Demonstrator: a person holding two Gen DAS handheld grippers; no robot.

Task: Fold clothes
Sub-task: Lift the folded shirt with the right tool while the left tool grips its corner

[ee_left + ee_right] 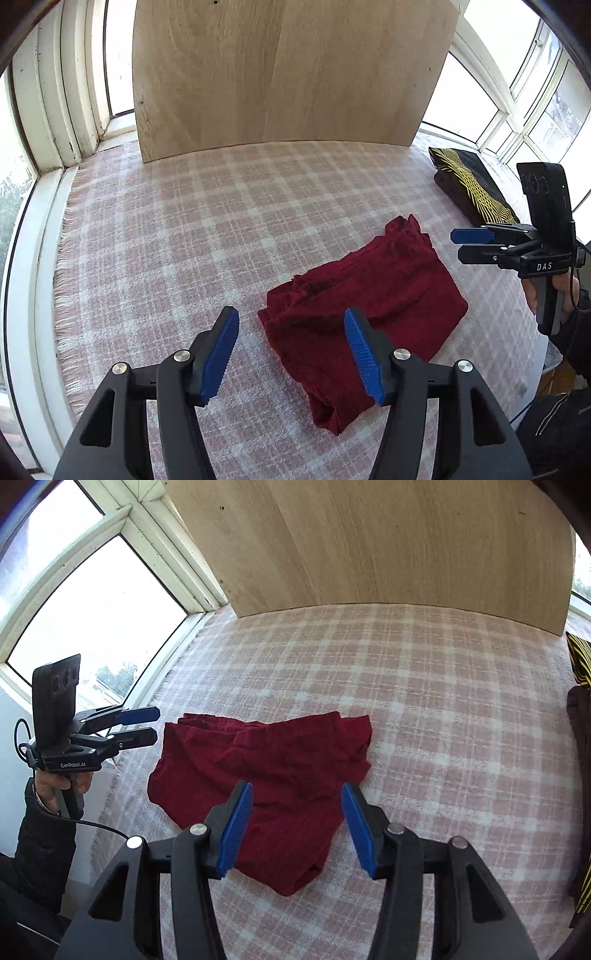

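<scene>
Spread tool (296, 825) above red garment (266, 775)

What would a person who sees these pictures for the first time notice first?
The crumpled dark red knitted garment lies alone in the middle of the pink-and-white checked blanket. Both grippers, left and right, hang above it with blue-padded fingers open. A light wooden board stands behind, before the windows.

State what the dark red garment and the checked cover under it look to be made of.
Dark red garment: soft knit or crinkled fabric, matte, judging by its fine ribbed texture and limp folds. Pink and white checked cover: woven, woolly blanket cloth, slightly fuzzy, with a loose fringe along its left edge.
</scene>
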